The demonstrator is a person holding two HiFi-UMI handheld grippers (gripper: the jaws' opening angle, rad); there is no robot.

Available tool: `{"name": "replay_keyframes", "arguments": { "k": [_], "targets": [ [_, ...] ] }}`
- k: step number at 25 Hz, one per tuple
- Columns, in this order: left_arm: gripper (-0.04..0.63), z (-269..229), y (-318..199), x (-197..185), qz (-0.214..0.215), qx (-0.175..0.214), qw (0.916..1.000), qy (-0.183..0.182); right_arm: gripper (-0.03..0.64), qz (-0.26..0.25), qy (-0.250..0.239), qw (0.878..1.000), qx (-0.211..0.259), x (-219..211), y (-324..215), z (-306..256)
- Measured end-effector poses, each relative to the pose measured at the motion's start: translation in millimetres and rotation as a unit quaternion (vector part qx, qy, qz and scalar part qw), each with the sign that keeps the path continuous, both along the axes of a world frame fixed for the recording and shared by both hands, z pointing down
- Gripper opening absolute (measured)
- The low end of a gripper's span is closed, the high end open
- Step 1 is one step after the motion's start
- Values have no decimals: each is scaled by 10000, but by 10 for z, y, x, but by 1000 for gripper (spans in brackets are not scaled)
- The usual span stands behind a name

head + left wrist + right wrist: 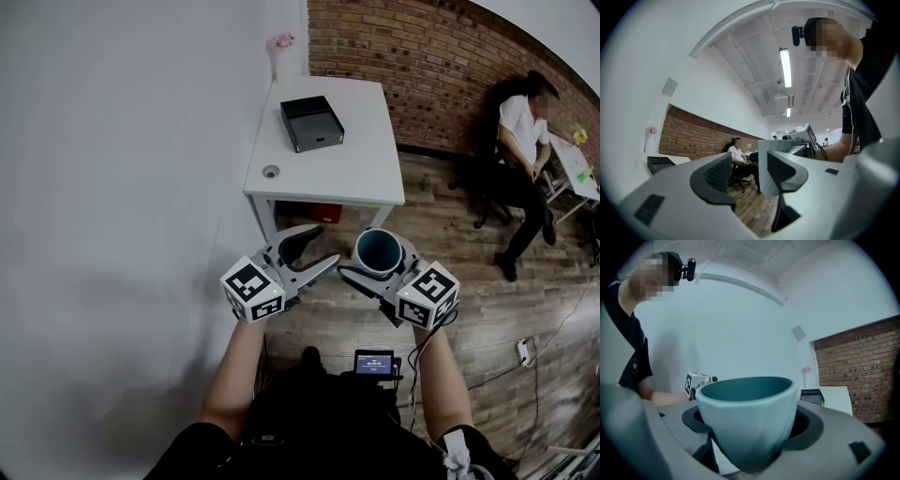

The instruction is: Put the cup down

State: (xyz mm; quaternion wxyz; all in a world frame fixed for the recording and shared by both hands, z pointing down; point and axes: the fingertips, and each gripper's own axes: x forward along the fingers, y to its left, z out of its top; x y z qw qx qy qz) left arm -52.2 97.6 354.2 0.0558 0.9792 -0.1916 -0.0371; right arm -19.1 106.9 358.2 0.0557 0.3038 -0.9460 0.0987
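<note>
Waist-level screen unit (374,362) sits nearest, between the person's two forearms. Just past it, both tools are held out level, side by side over the wooden floor (487,309).

Left hand-held gripper (326,244): jaws spread, nothing between them. It looks like it's just riding along, free to help if needed.

Right hand-held gripper (377,264): jaws clamped round the teal cup (747,413), pads on opposite sides of its lower wall. The cup is upright, rim up, and appears empty. Gripping low with the mouth level probably keeps the base free, so it can land flat when set down.

Cup is not over anything yet. It hangs above the floor, short of the white surface (366,169) ahead.

That surface carries a black box (311,123) toward the back, a round cable hole (271,172) near the left edge and a white vase with a pink flower (282,54) in the far corner. The front right part is bare, the likely spot for the drop.

Farther off: brick wall (412,66) and a seated person (521,159), well apart from the action.
</note>
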Motion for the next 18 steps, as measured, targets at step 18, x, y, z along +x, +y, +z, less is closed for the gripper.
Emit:
{"name": "replay_keyframes", "arguments": {
  "k": [18],
  "targets": [
    [238, 128, -603, 34, -103, 1, 9999, -115, 419, -51, 25, 10000, 31, 64, -627, 108]
  ]
}}
